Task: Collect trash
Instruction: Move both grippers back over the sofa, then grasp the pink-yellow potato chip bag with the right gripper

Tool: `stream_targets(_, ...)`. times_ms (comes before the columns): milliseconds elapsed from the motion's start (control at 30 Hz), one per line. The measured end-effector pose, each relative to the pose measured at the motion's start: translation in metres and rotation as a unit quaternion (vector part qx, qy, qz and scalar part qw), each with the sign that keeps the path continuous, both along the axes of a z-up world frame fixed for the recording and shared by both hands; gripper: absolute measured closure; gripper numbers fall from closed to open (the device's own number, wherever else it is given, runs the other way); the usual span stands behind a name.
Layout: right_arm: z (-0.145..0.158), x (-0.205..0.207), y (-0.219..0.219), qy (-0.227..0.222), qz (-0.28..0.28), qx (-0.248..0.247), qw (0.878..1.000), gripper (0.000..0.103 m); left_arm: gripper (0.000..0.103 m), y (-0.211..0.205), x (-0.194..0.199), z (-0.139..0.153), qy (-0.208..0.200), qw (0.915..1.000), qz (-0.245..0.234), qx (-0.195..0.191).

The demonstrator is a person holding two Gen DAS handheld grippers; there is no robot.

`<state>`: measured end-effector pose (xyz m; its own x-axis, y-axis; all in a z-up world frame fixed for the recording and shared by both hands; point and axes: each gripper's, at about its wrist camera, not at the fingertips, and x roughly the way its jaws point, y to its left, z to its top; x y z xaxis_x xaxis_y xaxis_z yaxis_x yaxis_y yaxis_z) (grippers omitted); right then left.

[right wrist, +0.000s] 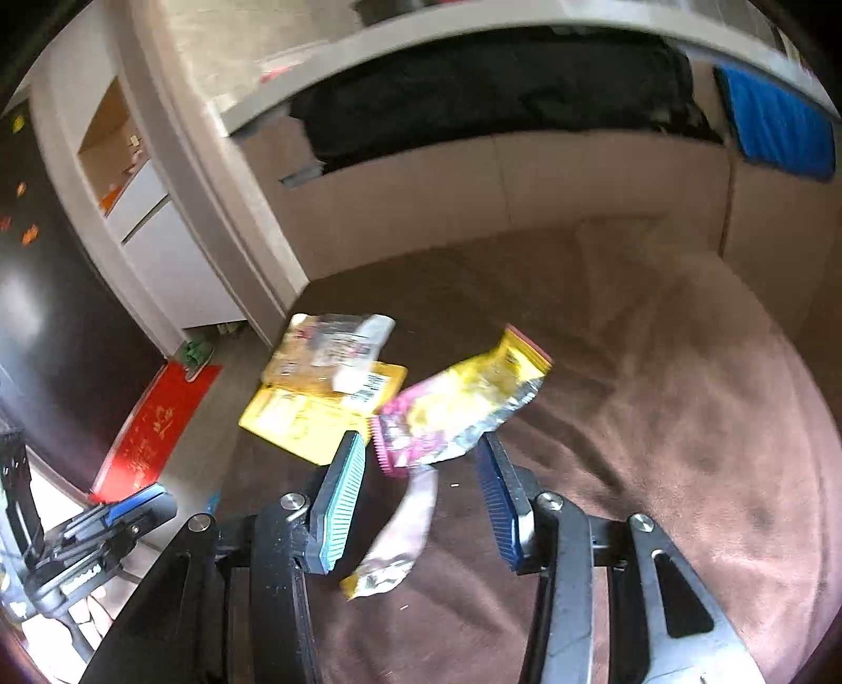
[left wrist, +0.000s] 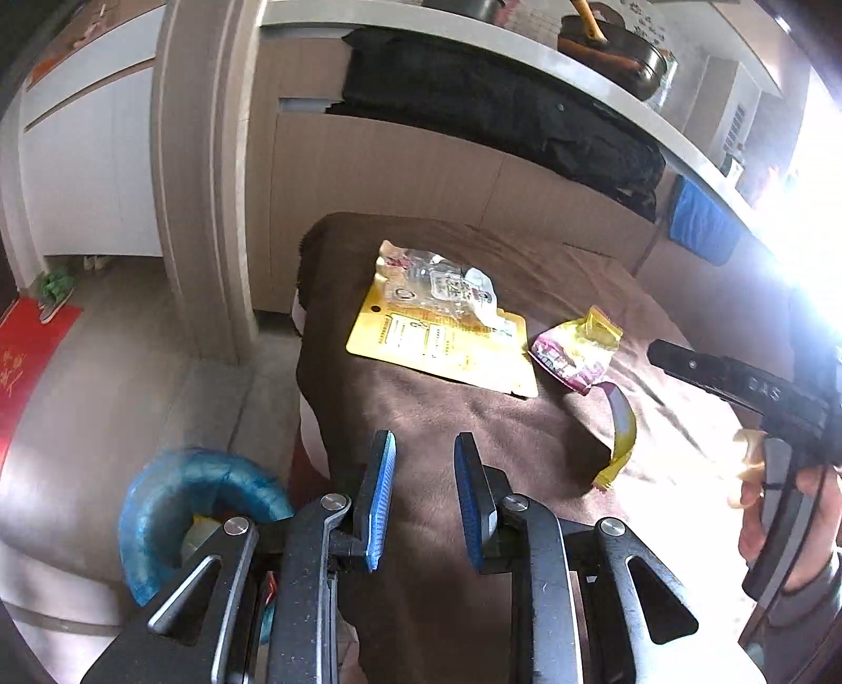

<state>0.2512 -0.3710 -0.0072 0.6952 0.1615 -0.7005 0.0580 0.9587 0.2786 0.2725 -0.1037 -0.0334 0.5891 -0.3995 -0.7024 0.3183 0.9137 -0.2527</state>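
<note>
Trash lies on a brown cloth-covered table (left wrist: 473,421). A flat yellow pouch (left wrist: 447,347) has a crumpled clear wrapper (left wrist: 447,284) on top of it. A pink and yellow snack wrapper (left wrist: 576,352) lies to its right, and a torn yellow strip (left wrist: 621,436) lies nearer. My left gripper (left wrist: 423,500) is open and empty above the table's near left edge. My right gripper (right wrist: 421,505) is open, with the pink and yellow wrapper (right wrist: 458,405) just ahead between the fingertips and the torn strip (right wrist: 400,536) below between the fingers. The yellow pouch (right wrist: 316,405) lies to the left.
A bin lined with a blue bag (left wrist: 184,500) stands on the floor left of the table. A red mat (left wrist: 26,358) lies by the door. A counter (left wrist: 526,47) with dark clothing hanging under it runs behind the table. The right gripper's body (left wrist: 763,400) shows at the left view's right edge.
</note>
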Motion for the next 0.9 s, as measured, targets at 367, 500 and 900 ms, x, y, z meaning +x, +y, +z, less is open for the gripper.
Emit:
stream_targets(367,-0.041,0.051,-0.042,0.009,-0.047,0.013,0.999,0.06,0.079,0.003,0.027,-0.02,0.02,0.9998,0.008,-0.002)
stream_targets(500,-0.05,0.072,-0.045,0.019,-0.048,0.024,0.998,0.06,0.079,0.005,0.034,-0.023,0.021,0.9997,0.015,0.002)
stream_targets(900,-0.051,0.081,-0.014,0.025,0.03,-0.018,0.999,0.093,0.079,0.001,0.052,-0.026,0.021,0.9995,0.025,0.006)
